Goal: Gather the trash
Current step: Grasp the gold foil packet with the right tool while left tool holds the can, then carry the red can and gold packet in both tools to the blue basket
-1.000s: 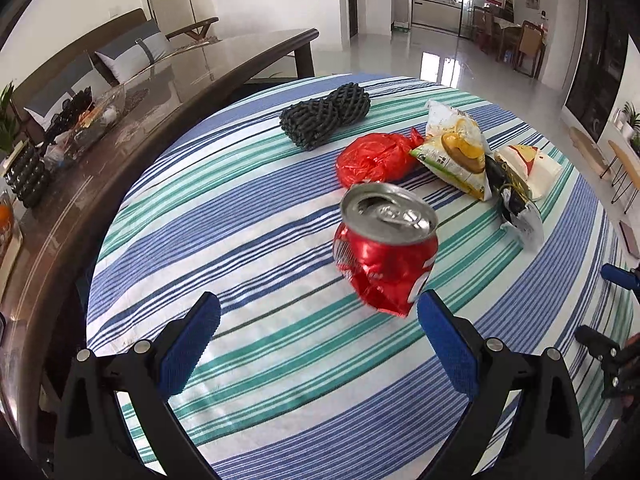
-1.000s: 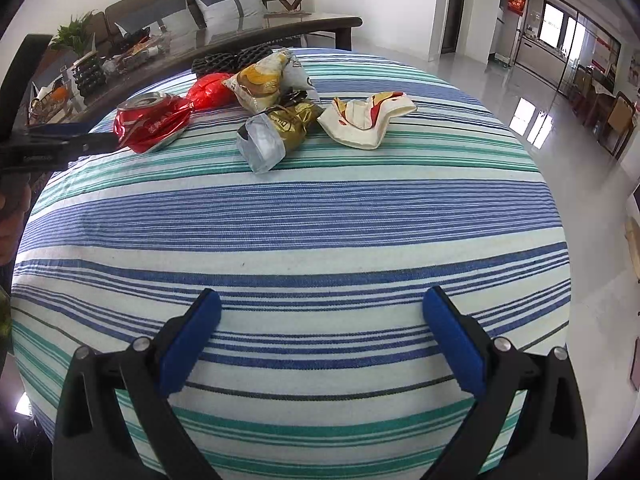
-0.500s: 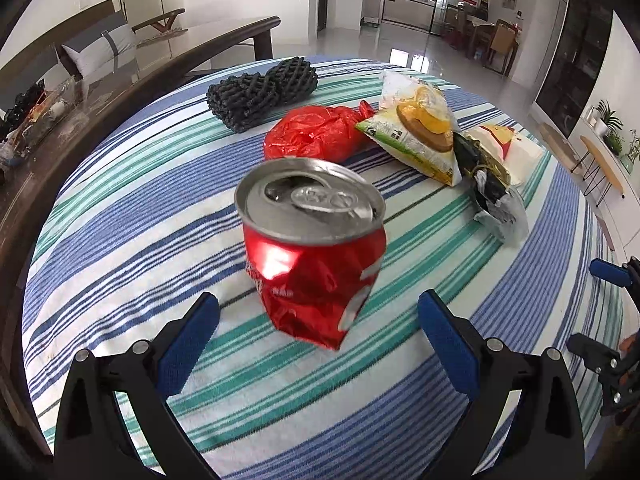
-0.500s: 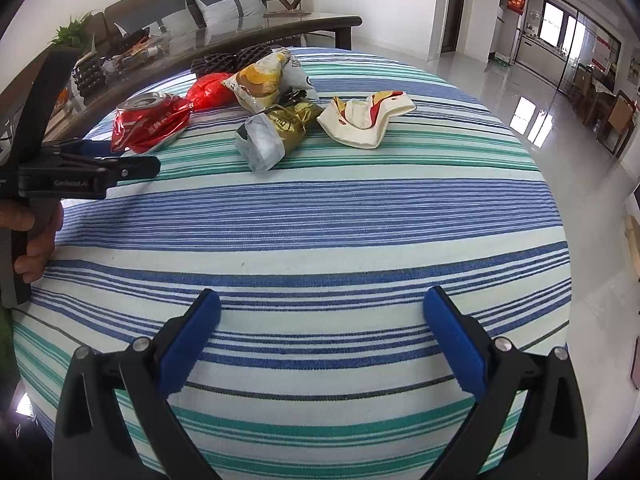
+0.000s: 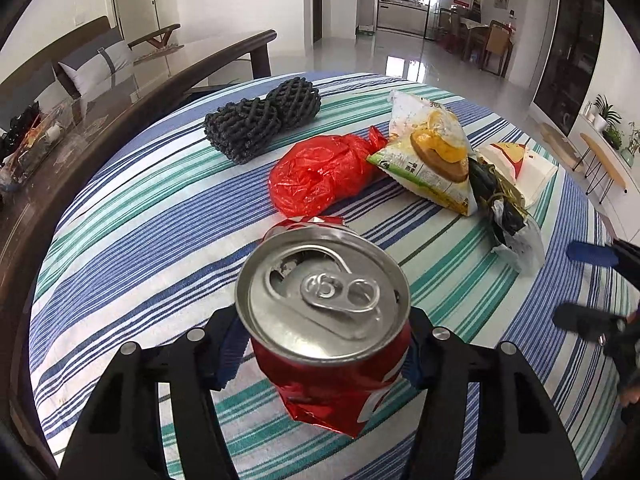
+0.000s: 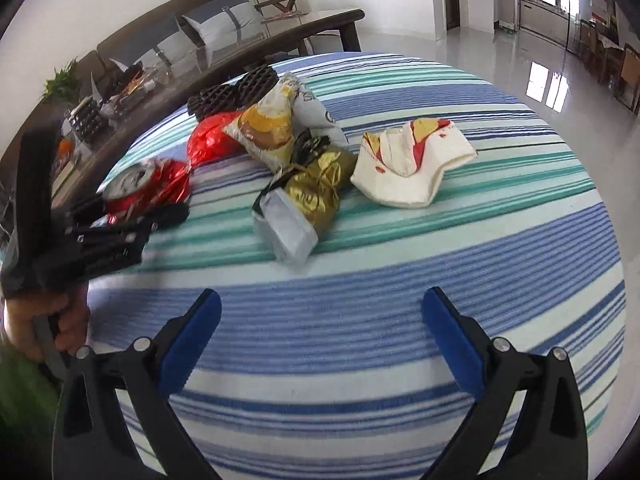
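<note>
A crushed red soda can (image 5: pixel 328 364) stands on the striped tablecloth (image 5: pixel 140 220), close under the left wrist camera. My left gripper (image 5: pixel 320 354) is closing, and its blue pads sit against both sides of the can. The right wrist view shows the same can (image 6: pixel 140 184) in my left gripper (image 6: pixel 132 216). A red plastic bag (image 5: pixel 320 176), a yellow snack bag (image 5: pixel 432 152), a black foam net (image 5: pixel 260 124), a gold and black wrapper (image 6: pixel 316 188) and a white paper wrapper (image 6: pixel 412 164) lie beyond it. My right gripper (image 6: pixel 320 312) hangs open above bare cloth in front of the pile.
A dark wooden table (image 5: pixel 80 128) with clutter borders the round table on the left, with a sofa (image 6: pixel 180 36) behind it. Glossy floor (image 5: pixel 420 60) lies past the far edge. A hand (image 6: pixel 44 320) holds the left gripper's handle.
My left gripper has come in over the can and its jaws have narrowed from wide open onto the can's sides. My right gripper has moved closer to the trash pile and rolled.
</note>
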Tool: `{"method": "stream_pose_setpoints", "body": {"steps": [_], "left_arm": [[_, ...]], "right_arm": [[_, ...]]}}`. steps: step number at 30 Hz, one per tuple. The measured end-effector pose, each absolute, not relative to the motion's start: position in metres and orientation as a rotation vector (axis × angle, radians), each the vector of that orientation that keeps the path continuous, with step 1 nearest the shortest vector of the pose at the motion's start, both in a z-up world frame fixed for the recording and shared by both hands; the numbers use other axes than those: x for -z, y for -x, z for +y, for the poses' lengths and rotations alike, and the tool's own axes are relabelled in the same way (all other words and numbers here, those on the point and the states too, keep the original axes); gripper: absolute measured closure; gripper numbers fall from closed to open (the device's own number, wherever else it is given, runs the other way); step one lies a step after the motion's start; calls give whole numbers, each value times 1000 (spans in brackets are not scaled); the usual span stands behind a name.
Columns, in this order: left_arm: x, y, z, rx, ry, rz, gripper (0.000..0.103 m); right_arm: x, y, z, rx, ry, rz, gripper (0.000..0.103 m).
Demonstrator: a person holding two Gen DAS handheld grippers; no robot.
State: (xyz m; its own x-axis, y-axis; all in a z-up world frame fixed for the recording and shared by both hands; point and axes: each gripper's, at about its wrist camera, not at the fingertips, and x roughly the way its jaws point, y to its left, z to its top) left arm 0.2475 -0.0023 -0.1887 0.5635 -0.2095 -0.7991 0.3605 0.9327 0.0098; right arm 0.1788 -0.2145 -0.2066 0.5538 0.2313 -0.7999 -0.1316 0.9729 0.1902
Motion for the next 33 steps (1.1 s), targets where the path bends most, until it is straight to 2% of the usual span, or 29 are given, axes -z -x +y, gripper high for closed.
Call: {"method": "stream_pose_setpoints", "body": {"steps": [5, 7, 9, 11, 15, 21, 23, 26, 27, 29, 33], "left_arm": [[187, -217, 11, 349, -177, 940, 42], [186, -201, 13, 359, -184, 944, 42], [186, -189, 14, 365, -178, 946, 42], [185, -180, 16, 370, -162, 948, 41], [185, -172, 21, 365, -115, 952, 39], [185, -164, 23, 361, -86, 962, 18], [187, -159, 24, 357, -91, 964, 14], [189, -151, 28, 356, -102, 958, 10], [189, -149, 29, 352, -111, 956, 8], [191, -147, 29, 352, -130, 950, 7], [193, -146, 27, 350, -157, 953, 5]], "right_arm": [[207, -209, -197, -186, -123, 955, 8], [208, -215, -190, -152, -84, 946, 12], [208, -215, -184, -115, -19, 931, 40], [208, -210, -182, -123, 31, 926, 52], [209, -188, -187, -207, 53, 934, 53], [208, -125, -189, -303, 140, 923, 53], [208, -105, -193, -300, 166, 915, 52], [210, -89, -197, -262, 197, 904, 47], [210, -87, -199, -252, 193, 901, 40], [212, -88, -203, -233, 161, 901, 33], [214, -89, -207, -232, 109, 890, 26]]}}
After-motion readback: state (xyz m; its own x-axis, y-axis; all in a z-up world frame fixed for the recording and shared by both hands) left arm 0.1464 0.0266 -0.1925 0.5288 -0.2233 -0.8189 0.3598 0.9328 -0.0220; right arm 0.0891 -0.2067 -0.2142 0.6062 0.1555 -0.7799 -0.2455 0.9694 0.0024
